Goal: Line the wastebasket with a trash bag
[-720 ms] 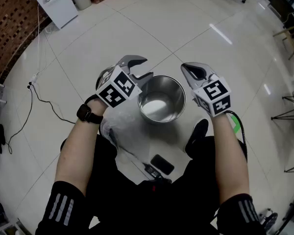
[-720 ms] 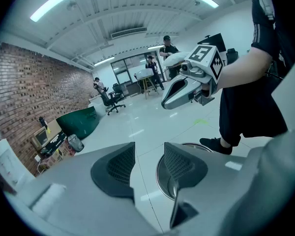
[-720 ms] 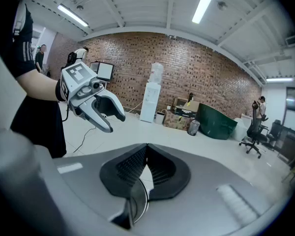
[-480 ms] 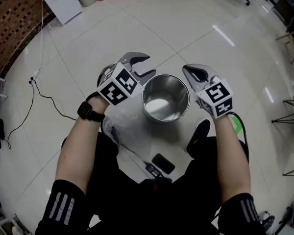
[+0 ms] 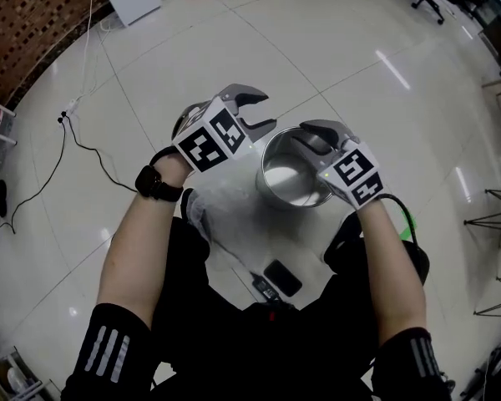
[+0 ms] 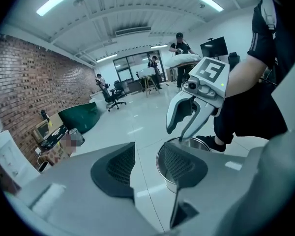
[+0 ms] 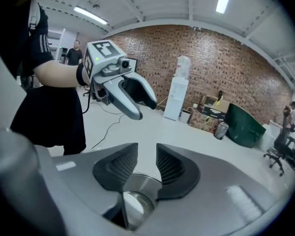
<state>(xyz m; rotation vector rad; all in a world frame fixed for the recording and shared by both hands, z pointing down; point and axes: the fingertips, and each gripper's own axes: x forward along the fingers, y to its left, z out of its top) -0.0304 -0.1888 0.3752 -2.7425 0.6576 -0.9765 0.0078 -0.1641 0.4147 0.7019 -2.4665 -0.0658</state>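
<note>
The steel wastebasket (image 5: 280, 179) stood upright on the tiled floor (image 5: 150, 73) just in front of the person's knees, its polished inside visible down to the bottom. The right gripper (image 5: 311, 137) hung over its near rim, tilted downward. In the right gripper view the jaws stood a little apart and released, pressing on nothing, with the wastebasket (image 7: 139, 201) in sight below the gap. The left gripper (image 5: 262, 113) was held just beside the wastebasket's left side, also angled down, jaws spread wide. The left gripper view showed only floor between them, with the wastebasket (image 6: 166, 181) partly behind one jaw. The trash bag (image 5: 224, 215), a crumpled translucent heap, lay on the floor under the left forearm, just beside the wastebasket and outside it.
</note>
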